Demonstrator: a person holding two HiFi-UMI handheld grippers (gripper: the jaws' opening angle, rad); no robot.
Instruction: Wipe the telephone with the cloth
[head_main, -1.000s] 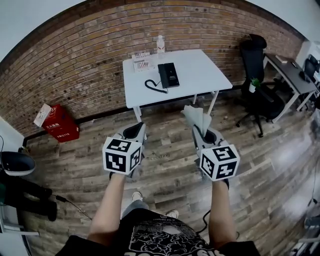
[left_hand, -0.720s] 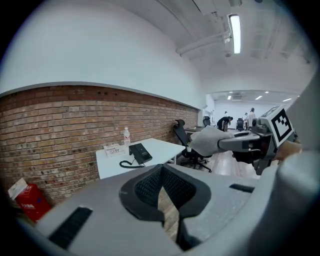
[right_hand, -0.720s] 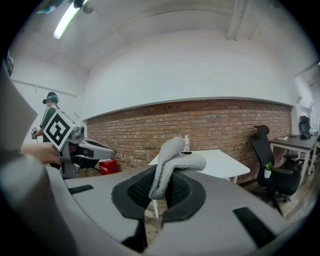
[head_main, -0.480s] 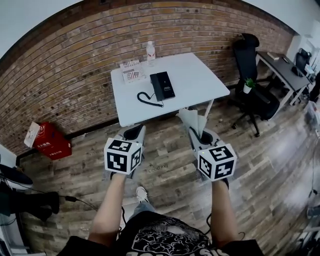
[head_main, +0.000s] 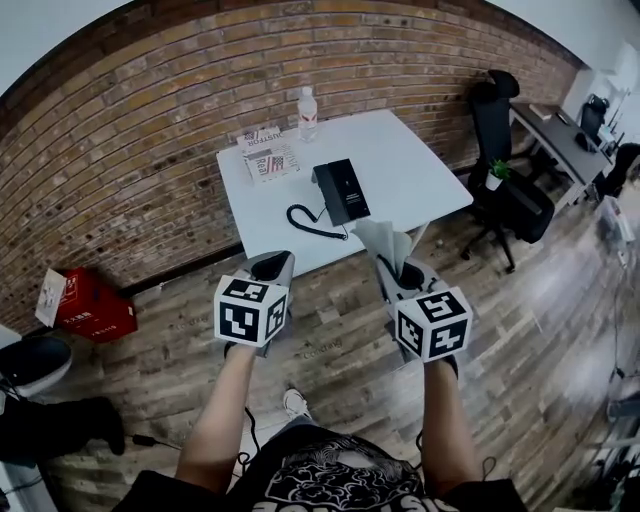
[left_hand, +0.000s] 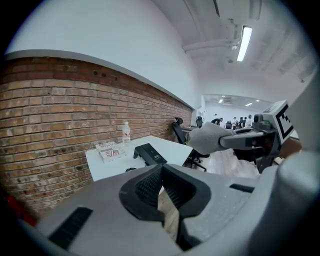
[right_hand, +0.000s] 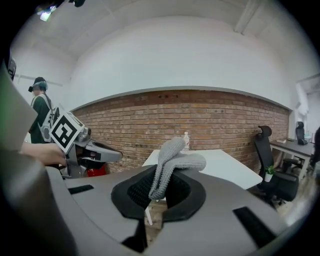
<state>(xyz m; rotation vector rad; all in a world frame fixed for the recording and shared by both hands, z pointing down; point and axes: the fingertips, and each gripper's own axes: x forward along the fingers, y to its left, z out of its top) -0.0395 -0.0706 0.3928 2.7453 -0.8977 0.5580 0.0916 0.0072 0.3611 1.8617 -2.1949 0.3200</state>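
Note:
A black telephone with a coiled cord lies on the white table; it also shows in the left gripper view as the telephone. My right gripper is shut on a grey cloth, which sticks up from the jaws toward the table's front edge; in the right gripper view the cloth droops over the jaws. My left gripper is shut with nothing in it, short of the table's front edge; its jaws meet in the left gripper view.
On the table's far side stand a water bottle and a printed box. A brick wall runs behind. A black office chair and a second desk are to the right, a red box on the floor at left.
The table and telephone have come nearer and shifted slightly right in the head view as I walked forward. Both grippers keep their pose, the cloth still held.

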